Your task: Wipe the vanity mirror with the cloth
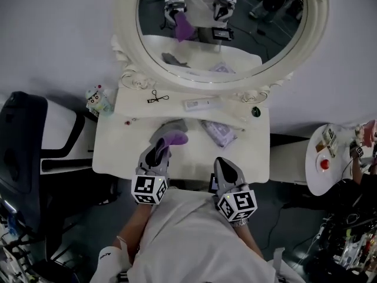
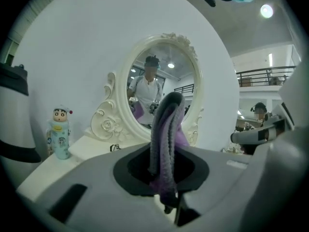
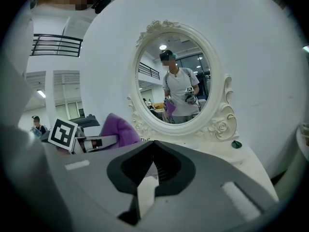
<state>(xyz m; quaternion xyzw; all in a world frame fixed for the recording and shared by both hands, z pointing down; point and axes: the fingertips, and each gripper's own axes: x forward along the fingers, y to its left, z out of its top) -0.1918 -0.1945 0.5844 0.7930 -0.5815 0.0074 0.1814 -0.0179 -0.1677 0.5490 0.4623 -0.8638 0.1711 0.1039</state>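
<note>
Cloth (image 2: 166, 124) sits clamped in left claw (image 1: 161, 150) before mirror (image 1: 247, 43).

The cloth (image 1: 172, 138), purple on one face and grey on the other, is folded and pinched in the left claw (image 1: 160, 151), its fold standing up past the jaws. The oval vanity mirror (image 1: 221, 31), cream scroll-framed, stands upright at the back of the white counter (image 1: 118, 146)
</note>
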